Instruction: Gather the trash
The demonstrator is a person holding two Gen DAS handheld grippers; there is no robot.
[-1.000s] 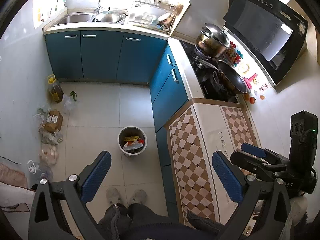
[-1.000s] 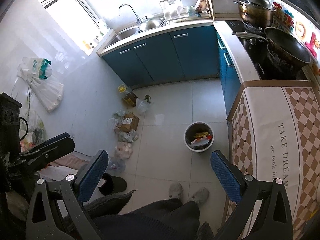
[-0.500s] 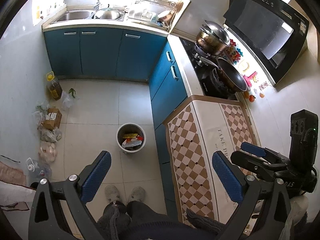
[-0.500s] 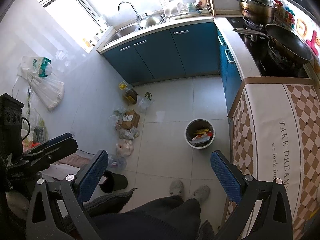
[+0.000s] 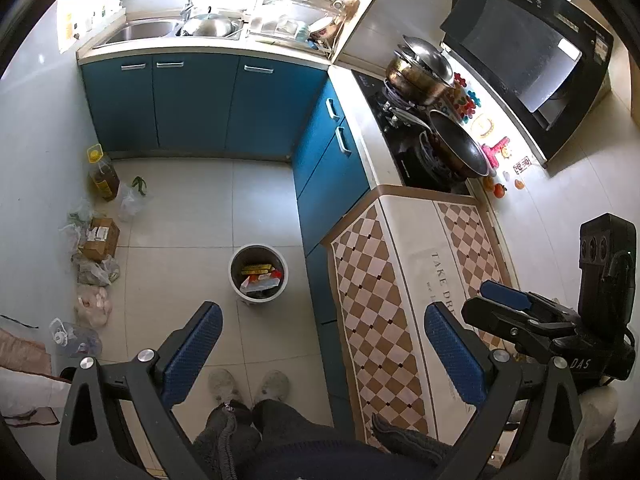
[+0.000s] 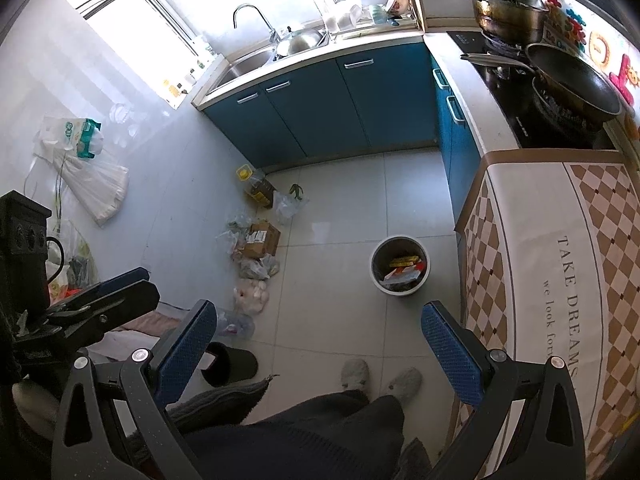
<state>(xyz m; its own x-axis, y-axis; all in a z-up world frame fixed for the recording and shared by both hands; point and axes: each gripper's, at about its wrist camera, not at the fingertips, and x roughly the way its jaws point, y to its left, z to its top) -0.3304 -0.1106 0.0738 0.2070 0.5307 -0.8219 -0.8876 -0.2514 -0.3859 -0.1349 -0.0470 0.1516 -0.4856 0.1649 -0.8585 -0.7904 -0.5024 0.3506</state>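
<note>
A round white trash bin (image 5: 258, 273) with yellow and red wrappers inside stands on the tiled floor beside the blue cabinets; it also shows in the right wrist view (image 6: 400, 266). My left gripper (image 5: 322, 344) is open and empty, held high above the floor. My right gripper (image 6: 318, 342) is open and empty too, at a similar height. Each gripper shows at the edge of the other's view. Loose litter lies along the left wall: a cardboard box (image 5: 100, 238), plastic bags (image 5: 94, 306) and an oil bottle (image 5: 103, 174).
A checkered cloth covers the counter (image 5: 404, 300) to the right. Pans sit on the stove (image 5: 440, 136). A sink (image 5: 148, 32) is at the far counter. A black slipper (image 6: 228, 364) lies near my feet (image 5: 248, 384).
Both views have shifted slightly, and the bin and floor litter sit a little farther up in the frames. Both grippers stay open and empty.
</note>
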